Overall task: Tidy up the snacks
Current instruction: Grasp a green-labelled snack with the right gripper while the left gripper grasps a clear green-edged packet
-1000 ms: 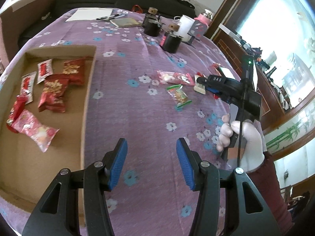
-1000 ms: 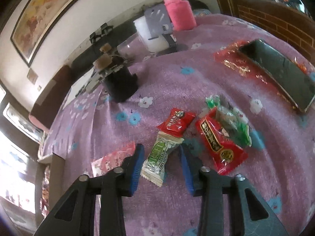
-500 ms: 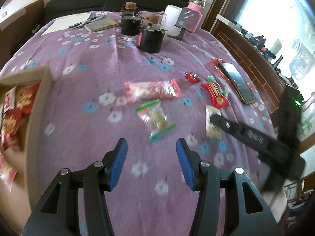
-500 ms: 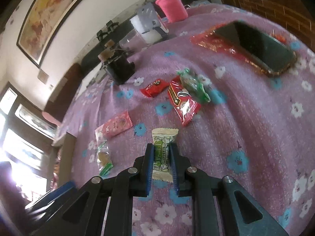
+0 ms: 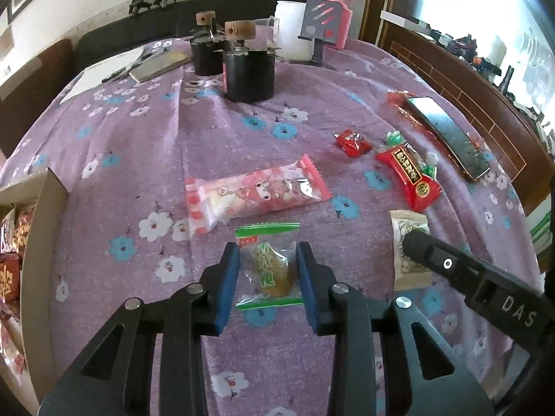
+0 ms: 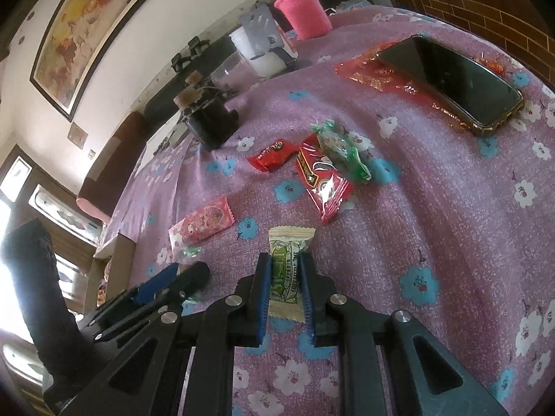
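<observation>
My left gripper (image 5: 267, 260) straddles a clear snack packet with green stripes (image 5: 269, 267) on the purple floral tablecloth; its jaws are partly closed around the packet but a gap shows each side. My right gripper (image 6: 284, 270) is shut on a cream and green wrapped snack (image 6: 286, 263), which also shows in the left wrist view (image 5: 409, 242). A pink cartoon packet (image 5: 256, 194), a small red candy (image 5: 353, 143), a long red packet (image 5: 411, 175) and a green candy (image 6: 341, 150) lie loose. A cardboard box (image 5: 41, 242) holding red snacks is at the left.
A phone (image 5: 447, 135) lies on red foil at the right. Two black jars (image 5: 248, 72), a white cup (image 5: 291, 31), a phone stand and a pink bottle (image 5: 338, 7) stand at the back. Papers and a pen lie back left. The table edge is right.
My left gripper swung right from the box, came down over the green-striped packet and narrowed its jaws. My right gripper closed on the cream and green snack and drew it back.
</observation>
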Motion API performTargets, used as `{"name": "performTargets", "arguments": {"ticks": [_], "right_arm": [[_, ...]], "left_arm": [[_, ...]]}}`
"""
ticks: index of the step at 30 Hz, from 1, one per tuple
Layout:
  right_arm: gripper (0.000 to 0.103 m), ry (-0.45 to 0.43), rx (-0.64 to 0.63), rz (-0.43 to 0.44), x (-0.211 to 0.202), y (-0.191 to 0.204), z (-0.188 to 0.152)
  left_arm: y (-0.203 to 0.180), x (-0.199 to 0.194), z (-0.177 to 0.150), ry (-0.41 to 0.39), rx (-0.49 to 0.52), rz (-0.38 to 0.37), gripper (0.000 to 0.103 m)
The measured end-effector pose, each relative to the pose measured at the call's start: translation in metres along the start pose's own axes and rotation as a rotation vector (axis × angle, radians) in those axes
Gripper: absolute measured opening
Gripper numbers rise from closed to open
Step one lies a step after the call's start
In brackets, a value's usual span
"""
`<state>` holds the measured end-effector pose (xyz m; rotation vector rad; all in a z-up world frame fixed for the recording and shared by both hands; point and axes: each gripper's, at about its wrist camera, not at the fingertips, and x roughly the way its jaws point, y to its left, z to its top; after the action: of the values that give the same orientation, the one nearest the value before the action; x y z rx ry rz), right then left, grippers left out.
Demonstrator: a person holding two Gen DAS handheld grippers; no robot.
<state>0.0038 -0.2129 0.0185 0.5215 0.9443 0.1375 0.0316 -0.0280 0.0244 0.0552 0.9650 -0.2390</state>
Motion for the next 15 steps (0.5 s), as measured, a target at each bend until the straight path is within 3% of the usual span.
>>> {"name": "performTargets", "arguments": {"ticks": [6,11,15], "right_arm": [[0.017,-0.063,-0.051,0.023,-0.012,0.011,-0.002],[0.017,-0.105,-0.071,0.053,-0.019,0.016,-0.001],[0.017,-0.094,-0.062,0.065,-0.015,0.014,0.001]], "left_arm": [[0.015,-0.023,-0.006,-0.012,-0.072,-0.097,0.029],[0.037,-0.068,-0.023,-0.058,-0.144,-0.199,0.03],[0.07,-0.095,-0.041,-0.104,-0.223,-0.21,0.03]]}}
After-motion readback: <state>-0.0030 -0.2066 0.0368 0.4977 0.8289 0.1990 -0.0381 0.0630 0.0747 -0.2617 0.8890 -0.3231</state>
